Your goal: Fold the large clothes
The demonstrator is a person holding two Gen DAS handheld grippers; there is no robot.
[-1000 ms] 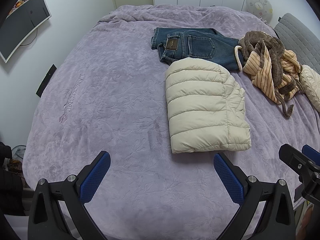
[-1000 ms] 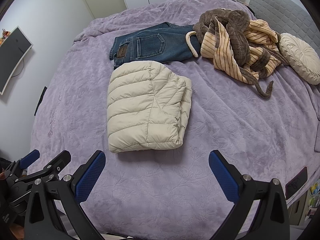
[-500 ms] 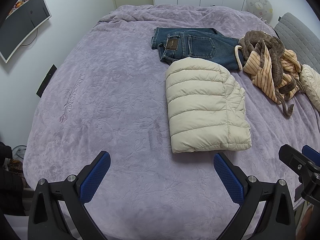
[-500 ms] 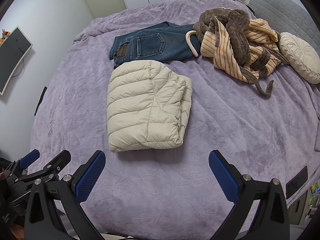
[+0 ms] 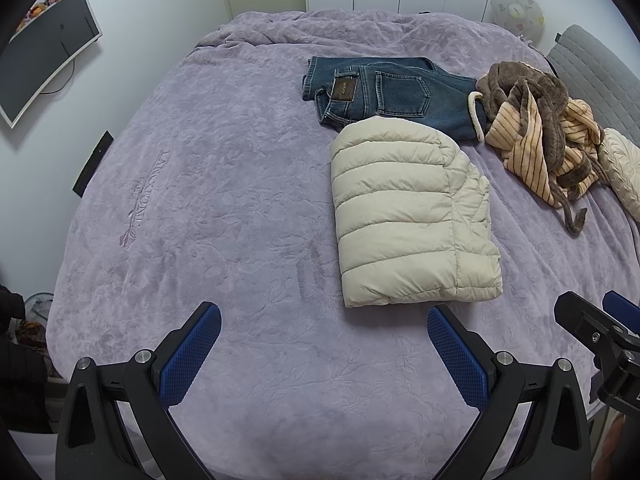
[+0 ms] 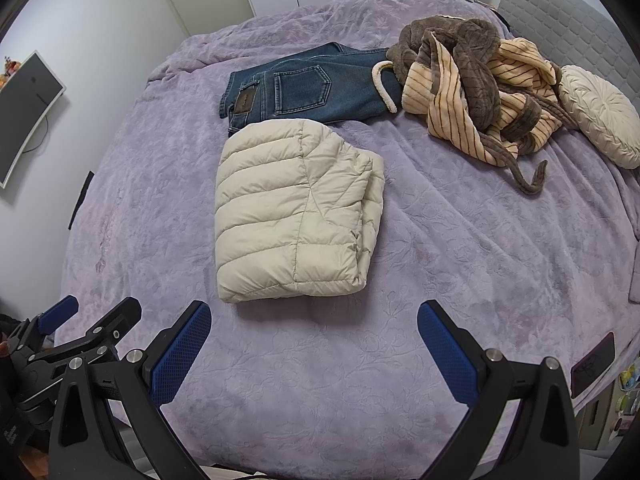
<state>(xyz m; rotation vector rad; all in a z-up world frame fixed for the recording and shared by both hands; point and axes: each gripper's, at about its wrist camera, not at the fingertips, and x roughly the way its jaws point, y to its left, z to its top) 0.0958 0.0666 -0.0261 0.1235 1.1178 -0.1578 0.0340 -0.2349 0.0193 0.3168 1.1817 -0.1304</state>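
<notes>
Folded puffy jacket [image 5: 408,216] on plush purple bed [image 5: 224,184]
Both hand-held grippers, left [image 5: 324,352] and right [image 6: 314,350], gape wide, empty; stiff denim jeans [image 5: 384,92] behind.

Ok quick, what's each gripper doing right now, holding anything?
Left gripper: open, holding nothing, above the purple bedspread.
Right gripper: open, holding nothing, short of the folded cream jacket.
</notes>
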